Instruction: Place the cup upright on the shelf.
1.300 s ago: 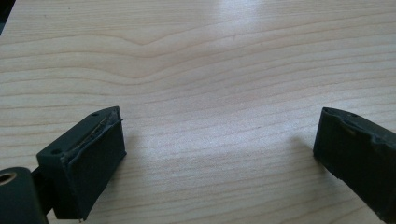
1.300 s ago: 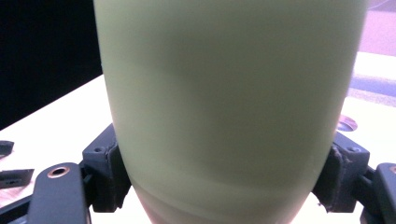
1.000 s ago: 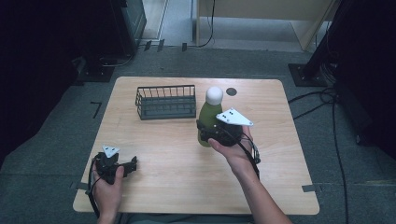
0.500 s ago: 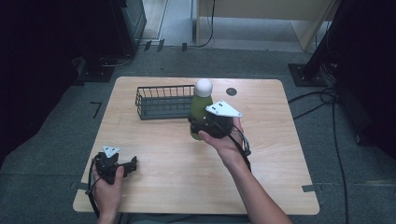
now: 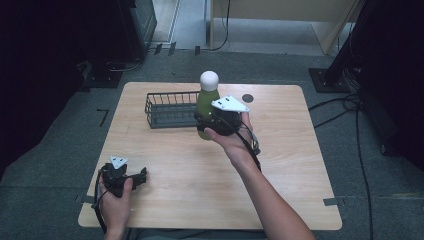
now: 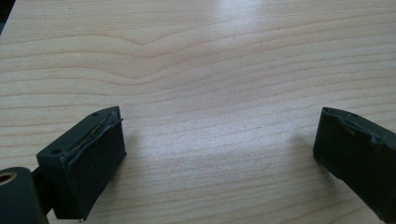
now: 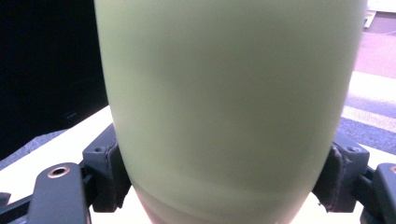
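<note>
The left gripper (image 5: 131,177) rests with jaws spread and empty on the table (image 5: 300,165), while the right gripper (image 5: 206,121) clamps the green bottle (image 5: 206,102) low on its body beside the wire basket (image 5: 167,111); its rigid, smooth, top-heavy shape probably needs a firm grip.

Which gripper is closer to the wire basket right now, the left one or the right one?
The right. The right gripper holds the green bottle right beside the wire basket, at its right end. The left gripper rests open near the table's front left corner, well apart from it.
</note>
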`<action>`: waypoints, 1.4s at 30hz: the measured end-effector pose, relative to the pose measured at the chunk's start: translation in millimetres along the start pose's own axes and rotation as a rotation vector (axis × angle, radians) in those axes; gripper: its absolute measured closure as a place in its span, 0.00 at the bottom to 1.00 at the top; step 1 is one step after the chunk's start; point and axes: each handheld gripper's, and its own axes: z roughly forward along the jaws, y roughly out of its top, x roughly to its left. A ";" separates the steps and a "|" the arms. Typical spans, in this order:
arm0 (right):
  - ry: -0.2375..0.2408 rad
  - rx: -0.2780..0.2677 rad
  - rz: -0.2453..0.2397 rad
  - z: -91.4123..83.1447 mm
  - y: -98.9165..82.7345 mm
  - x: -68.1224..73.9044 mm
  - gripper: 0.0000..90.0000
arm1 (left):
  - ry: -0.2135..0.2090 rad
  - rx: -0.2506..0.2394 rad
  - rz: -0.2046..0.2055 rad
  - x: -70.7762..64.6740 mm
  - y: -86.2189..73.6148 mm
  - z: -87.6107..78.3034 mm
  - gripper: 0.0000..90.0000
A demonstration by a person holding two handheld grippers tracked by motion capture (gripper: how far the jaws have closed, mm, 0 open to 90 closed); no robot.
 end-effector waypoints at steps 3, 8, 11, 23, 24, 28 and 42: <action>-0.004 -0.008 -0.002 5.6 5.5 0.5 0.23 | 0.000 -0.001 0.000 0.0 -0.1 0.1 0.03; -0.012 -0.006 0.003 17.5 13.5 0.1 0.23 | 0.001 -0.003 -0.001 -0.1 -0.1 0.2 0.03; -0.017 -0.003 0.007 24.7 17.9 -0.2 0.23 | 0.001 -0.003 -0.002 -0.1 -0.1 0.2 0.03; -0.048 -0.017 0.012 49.9 34.9 -2.5 0.23 | 0.001 -0.002 0.001 0.1 -0.1 0.1 0.03; -0.052 -0.021 0.011 52.3 36.5 -3.0 0.23 | 0.001 -0.003 0.001 0.0 -0.1 0.1 0.03; -0.071 -0.021 -0.002 62.6 41.7 -3.6 0.23 | 0.001 0.000 0.006 0.3 0.0 0.0 0.03; -0.094 -0.029 0.006 90.6 59.2 -4.8 0.23 | 0.000 -0.001 0.002 0.1 -0.1 0.1 0.03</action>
